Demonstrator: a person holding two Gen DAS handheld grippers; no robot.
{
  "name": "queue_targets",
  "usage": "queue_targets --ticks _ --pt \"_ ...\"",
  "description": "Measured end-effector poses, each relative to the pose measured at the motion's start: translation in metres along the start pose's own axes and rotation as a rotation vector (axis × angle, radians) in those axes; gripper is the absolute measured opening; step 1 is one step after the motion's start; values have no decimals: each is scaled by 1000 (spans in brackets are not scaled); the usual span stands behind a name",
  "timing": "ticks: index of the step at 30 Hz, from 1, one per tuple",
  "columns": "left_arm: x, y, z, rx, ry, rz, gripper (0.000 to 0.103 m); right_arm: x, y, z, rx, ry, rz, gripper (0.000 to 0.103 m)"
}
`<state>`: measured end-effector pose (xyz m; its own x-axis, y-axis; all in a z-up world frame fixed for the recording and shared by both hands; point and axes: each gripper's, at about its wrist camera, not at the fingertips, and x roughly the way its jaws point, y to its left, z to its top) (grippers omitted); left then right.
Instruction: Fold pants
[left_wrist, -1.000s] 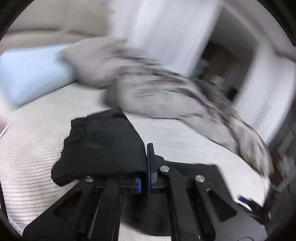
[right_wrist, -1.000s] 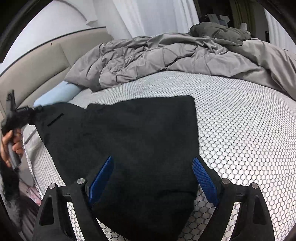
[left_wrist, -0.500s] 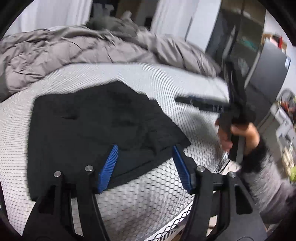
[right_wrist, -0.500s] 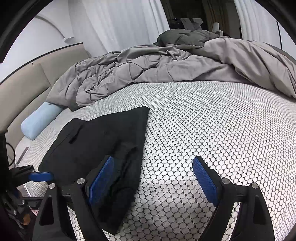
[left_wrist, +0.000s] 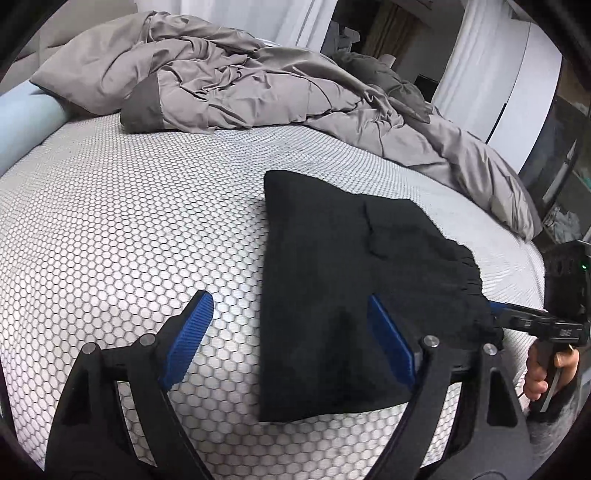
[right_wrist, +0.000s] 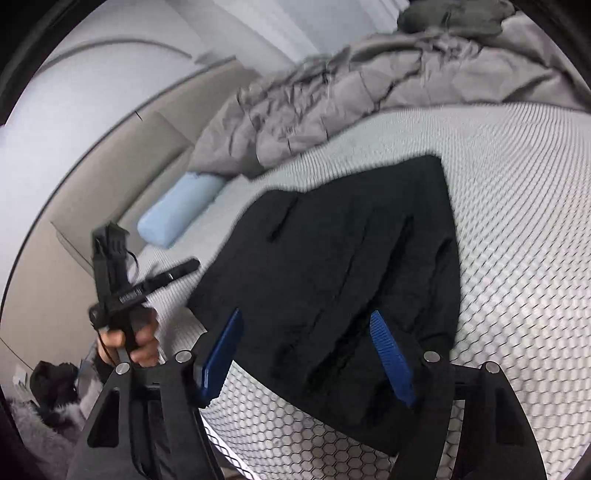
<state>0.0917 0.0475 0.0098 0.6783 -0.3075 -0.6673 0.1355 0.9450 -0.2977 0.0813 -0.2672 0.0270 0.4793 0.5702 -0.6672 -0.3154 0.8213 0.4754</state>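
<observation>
Your pants (left_wrist: 332, 295) lie folded into a black bundle on the mattress (left_wrist: 129, 221), close to its near edge, with bare honeycomb cover all around them on the far side. In the right wrist view the same pants (right_wrist: 351, 266) show a pocket slit near their far left corner and long creases running toward you.

Your left gripper (left_wrist: 291, 339) stands wide and its jaws are opening. The left pad hangs over bare mattress, the right pad over the cloth, so the pants' left edge runs between them, and neither pad presses on the fabric. In the right wrist view this gripper (right_wrist: 184, 267) sits just off the pants' left edge, with your left hand (right_wrist: 136, 336) wrapped round its grip.

Your right gripper (right_wrist: 308, 354) is also wide, though its jaws are closing. The near end of the pants lies between its blue pads; whether the pads touch the cloth is unclear, and they do not pinch it. From the left wrist view this gripper (left_wrist: 502, 314) reaches the ruffled right edge of the pants, with your right hand (left_wrist: 543, 373) on its handle.

A rumpled grey duvet (left_wrist: 258, 81) is heaped along the mattress's far edge. A pale blue bolster (right_wrist: 177, 210) lies at the far left corner, beside the beige headboard (right_wrist: 122, 177).
</observation>
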Motion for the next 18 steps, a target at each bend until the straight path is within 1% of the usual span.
queue_targets --ticks 2,4,5,7,8,9,12,13,15,16,17,18 --pt "4 2 0 25 3 12 83 17 -5 -2 19 41 -35 72" --pt "5 3 -2 41 2 28 83 26 -8 -2 36 36 -52 66" --pt "7 1 -3 47 2 34 83 27 -6 -1 32 24 -71 45" --pt "9 0 -3 45 2 39 83 26 -1 -1 14 3 -135 21" --pt "6 -1 -2 42 -3 35 83 24 0 -1 15 -9 -116 11" --pt "4 -2 -2 38 -9 29 83 18 5 0 7 -32 -95 10" --pt "-4 -4 1 32 -24 15 83 -7 28 5 -74 -119 -131 9" --pt "-5 -5 1 35 -24 10 83 -14 31 5 -80 -128 -141 9" --pt "-3 -10 2 52 -18 22 83 -26 38 3 -104 -122 -157 9" --pt "-2 -12 2 62 -10 36 83 -26 38 1 -111 -109 -186 9" --pt "5 -14 1 72 7 54 83 -21 35 0 -111 -85 -208 9" --pt "11 -15 0 81 27 66 83 -10 27 -3 -92 -43 -242 13"
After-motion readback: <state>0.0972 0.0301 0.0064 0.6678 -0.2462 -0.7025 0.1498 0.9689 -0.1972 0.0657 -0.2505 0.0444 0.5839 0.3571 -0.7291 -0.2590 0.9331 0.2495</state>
